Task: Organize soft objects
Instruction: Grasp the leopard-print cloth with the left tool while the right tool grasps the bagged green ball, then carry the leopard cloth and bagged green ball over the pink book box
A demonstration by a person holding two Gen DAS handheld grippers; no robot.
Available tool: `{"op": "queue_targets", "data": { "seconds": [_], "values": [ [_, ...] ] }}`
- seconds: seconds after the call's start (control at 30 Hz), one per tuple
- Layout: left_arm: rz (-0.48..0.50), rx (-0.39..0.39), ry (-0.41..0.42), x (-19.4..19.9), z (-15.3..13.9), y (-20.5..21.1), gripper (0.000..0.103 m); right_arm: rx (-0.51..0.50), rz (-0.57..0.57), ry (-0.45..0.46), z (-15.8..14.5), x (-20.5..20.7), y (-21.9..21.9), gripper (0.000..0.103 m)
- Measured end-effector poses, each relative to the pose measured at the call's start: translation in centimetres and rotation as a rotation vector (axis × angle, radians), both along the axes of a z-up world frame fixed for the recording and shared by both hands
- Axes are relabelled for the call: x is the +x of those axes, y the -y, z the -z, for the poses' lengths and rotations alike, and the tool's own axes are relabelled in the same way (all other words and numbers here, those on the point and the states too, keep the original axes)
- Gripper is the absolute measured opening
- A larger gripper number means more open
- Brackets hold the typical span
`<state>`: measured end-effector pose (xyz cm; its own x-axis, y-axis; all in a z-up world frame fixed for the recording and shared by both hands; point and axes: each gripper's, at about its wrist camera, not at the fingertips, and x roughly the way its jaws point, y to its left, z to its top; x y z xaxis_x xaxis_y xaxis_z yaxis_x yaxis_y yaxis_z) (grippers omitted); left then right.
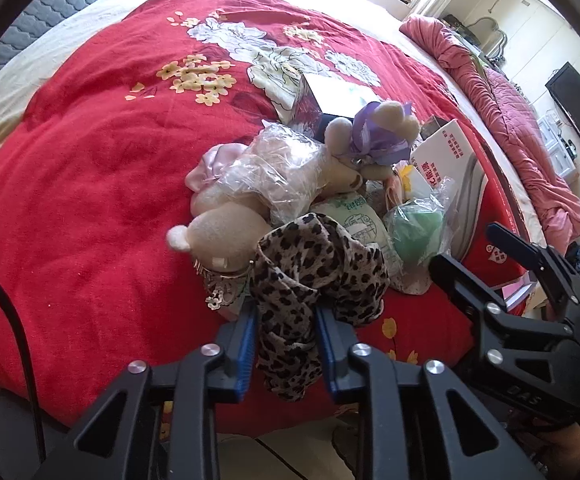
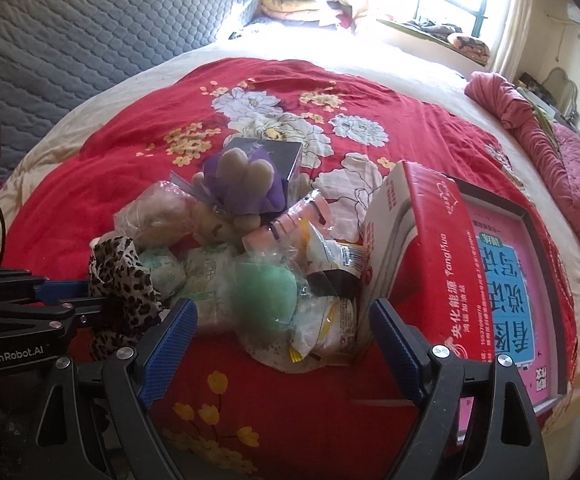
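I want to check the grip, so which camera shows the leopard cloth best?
The left wrist view: the leopard cloth fills the centre, pinched between the left gripper's fingers. The right wrist view shows it only at the left edge, partly hidden.

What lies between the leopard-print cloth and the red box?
In the right wrist view, between the leopard-print cloth and the red box lie pale green packets, a bagged green soft item and yellow-white wrappers.
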<state>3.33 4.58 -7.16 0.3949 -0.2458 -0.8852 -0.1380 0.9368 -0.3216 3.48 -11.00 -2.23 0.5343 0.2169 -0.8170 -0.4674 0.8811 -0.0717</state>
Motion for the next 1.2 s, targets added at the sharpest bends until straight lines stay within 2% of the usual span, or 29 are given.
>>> {"op": "queue_targets", "data": {
  "seconds": [0.23,0.3,0.37,0.47,0.53,0.93,1.2],
  "values": [
    [0.006,-0.038,0.007,0.2,0.3,-0.6,0.016,-0.021,-0.003,-0.004,1.5,1.9,-1.2,0.087],
    [0.005,-0.043,0.014,0.1,0.2,-0.7,0.014,-0.026,-0.005,-0.006,1.9,2.1,-1.4,0.078],
    [0.006,-0.046,0.025,-0.1,-0.1,-0.8,0.013,-0.019,-0.011,-0.025,2.3,2.4,-1.5,0.063],
    [0.011,-0.056,0.036,-0.3,-0.4,-0.8,0.009,0.007,-0.019,-0.028,2.6,2.4,-1.3,0.052],
    [0.014,-0.050,0.045,-0.5,-0.7,-0.7,0.009,0.024,-0.021,-0.023,2.4,2.1,-1.1,0.049],
    [0.025,-0.057,0.119,-1.5,-4.6,-0.4,0.008,0.200,0.020,0.014,-1.1,1.2,2.7,0.047],
    [0.064,0.019,0.202,-1.6,-7.8,1.5,0.008,0.237,0.034,0.069,-3.6,-0.5,4.6,0.047]
  ]
}}
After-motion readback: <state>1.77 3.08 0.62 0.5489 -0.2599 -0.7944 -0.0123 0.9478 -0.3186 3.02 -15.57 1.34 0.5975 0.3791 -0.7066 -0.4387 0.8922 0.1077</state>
